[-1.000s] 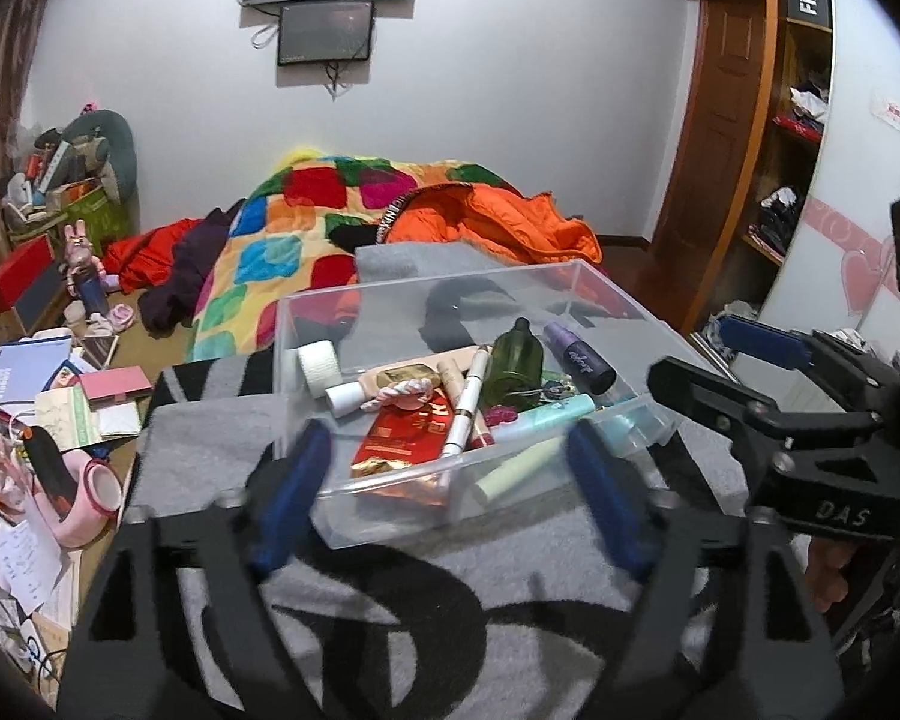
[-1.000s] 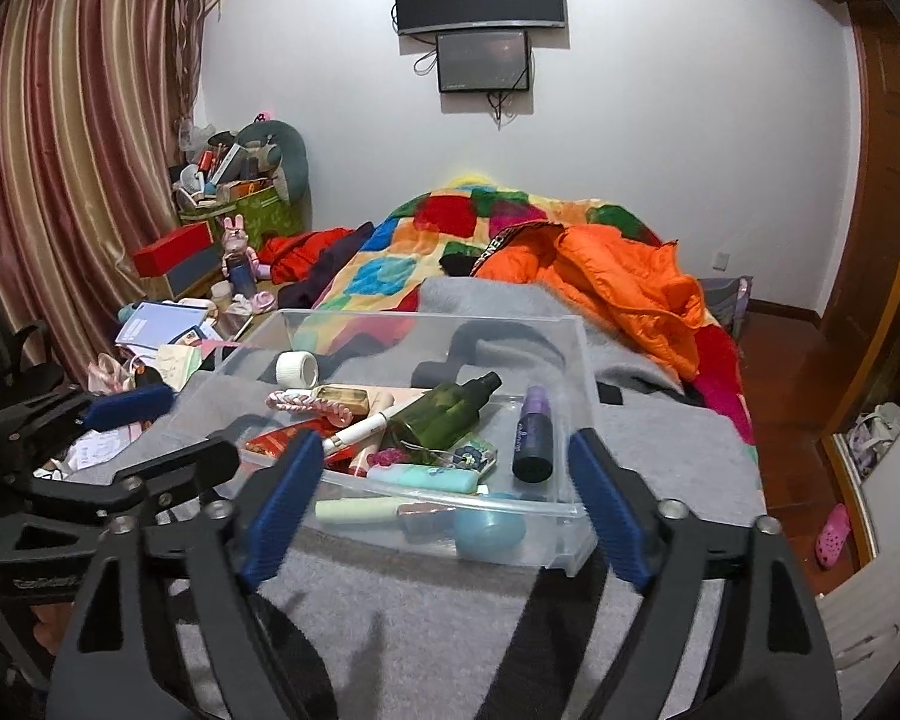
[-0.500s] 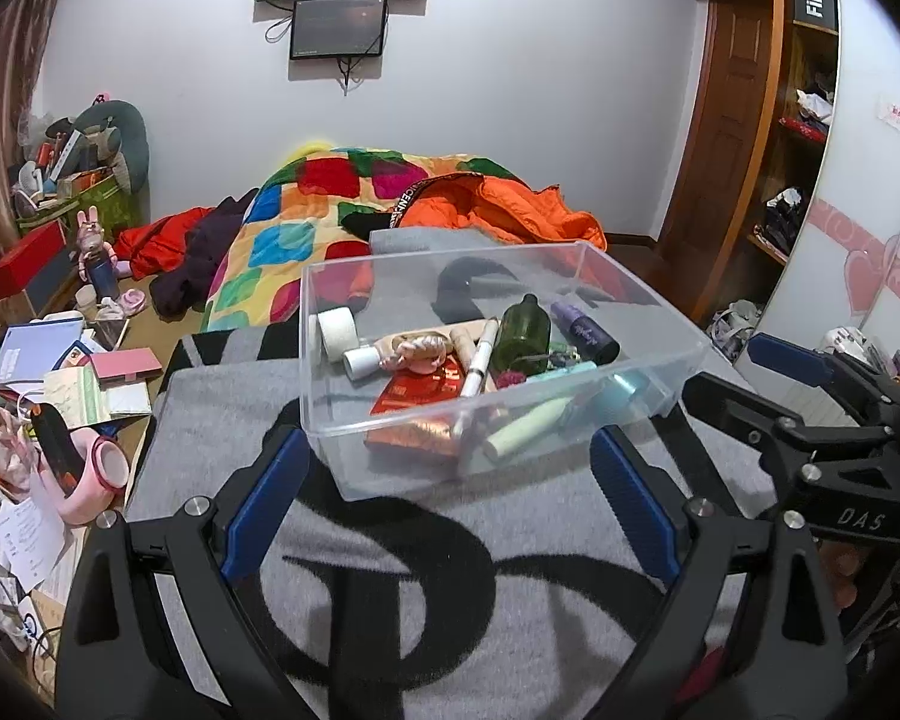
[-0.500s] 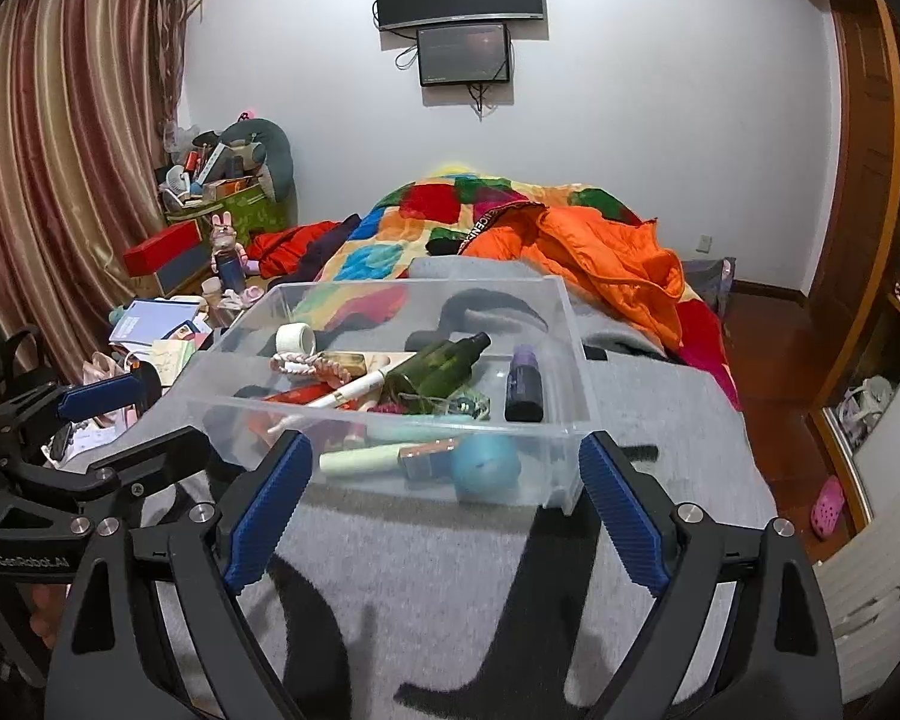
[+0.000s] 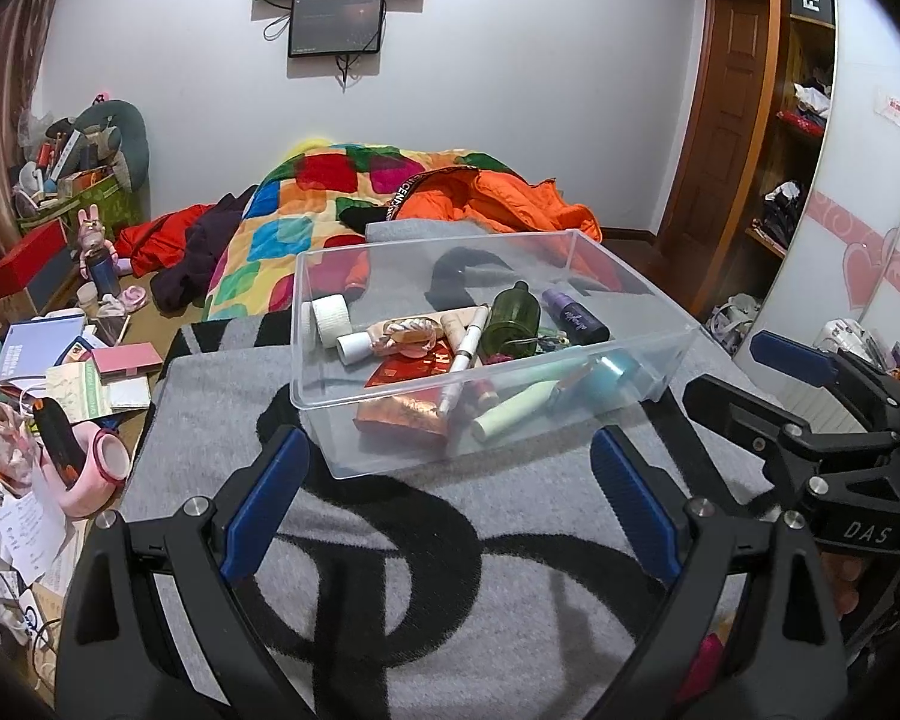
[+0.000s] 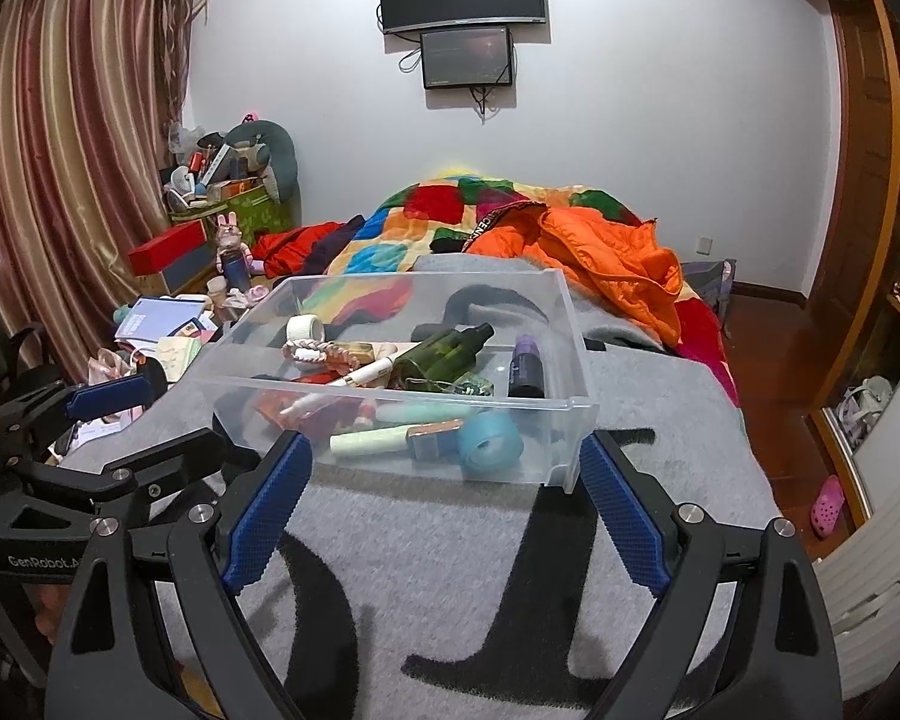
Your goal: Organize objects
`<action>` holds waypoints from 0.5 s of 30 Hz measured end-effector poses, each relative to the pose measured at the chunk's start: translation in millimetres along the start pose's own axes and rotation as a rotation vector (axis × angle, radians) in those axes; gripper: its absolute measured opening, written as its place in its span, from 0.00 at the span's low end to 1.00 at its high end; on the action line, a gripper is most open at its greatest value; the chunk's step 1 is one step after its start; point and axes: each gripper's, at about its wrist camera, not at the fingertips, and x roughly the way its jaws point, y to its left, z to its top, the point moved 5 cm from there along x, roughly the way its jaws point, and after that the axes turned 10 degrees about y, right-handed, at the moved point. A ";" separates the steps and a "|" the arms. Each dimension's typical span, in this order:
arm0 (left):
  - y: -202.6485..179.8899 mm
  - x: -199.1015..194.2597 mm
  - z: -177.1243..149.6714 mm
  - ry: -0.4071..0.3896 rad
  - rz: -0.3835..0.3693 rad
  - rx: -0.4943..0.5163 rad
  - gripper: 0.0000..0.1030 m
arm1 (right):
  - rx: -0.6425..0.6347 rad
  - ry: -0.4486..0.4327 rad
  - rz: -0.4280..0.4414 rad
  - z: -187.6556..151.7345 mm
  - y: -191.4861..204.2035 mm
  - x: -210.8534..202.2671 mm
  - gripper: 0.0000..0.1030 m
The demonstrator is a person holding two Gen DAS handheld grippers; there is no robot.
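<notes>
Grippers hang side by side over the grey blanket (image 5: 426, 546), both with jaws spread wide and nothing between them. The left gripper (image 5: 444, 504) faces the near long wall of the bin (image 5: 450, 432); the right gripper (image 6: 444, 501) faces that same wall nearer its right corner, and each shows at the edge of the other's view.

Judging from this, the step in hand is a reach into the bin for one item. It seems best to come down over the near wall, not through it, choose a piece lying free on top, and close across its narrow width so neighbours are not dragged along.

Just ahead of the fingers, the bin is clear plastic, open-topped, resting on the blanket. Closest inside lie a pale green tube (image 6: 378, 439), a teal round piece (image 6: 489, 443) and a red packet (image 5: 417, 369). Further in are a white pen (image 5: 467, 343), a dark green bottle (image 6: 444, 349) on its side, a purple bottle (image 6: 525, 369) and a tape roll (image 5: 330, 319) at the far left. Items overlap, so the green tube looks the easiest pick.
</notes>
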 end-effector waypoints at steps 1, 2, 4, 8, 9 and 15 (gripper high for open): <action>-0.6 -0.2 -0.7 0.000 0.003 0.001 0.93 | 0.000 -0.001 0.001 0.6 -0.1 -0.1 0.87; -1.0 -0.4 -0.9 0.000 0.004 0.000 0.93 | 0.001 -0.001 0.002 0.8 -0.6 -0.2 0.87; -1.9 -0.9 -0.9 0.003 0.001 -0.002 0.93 | 0.003 -0.002 0.006 0.4 -1.0 -0.4 0.87; -2.3 -0.5 -0.3 0.005 -0.002 -0.007 0.93 | 0.005 0.001 0.005 0.4 -1.7 -0.6 0.87; -2.4 -0.5 -0.2 0.003 -0.001 -0.007 0.93 | 0.005 0.002 0.006 0.3 -1.9 -0.8 0.87; -5.6 -1.9 2.5 -0.010 0.006 0.009 0.93 | 0.006 0.001 0.006 0.1 -2.1 -1.4 0.87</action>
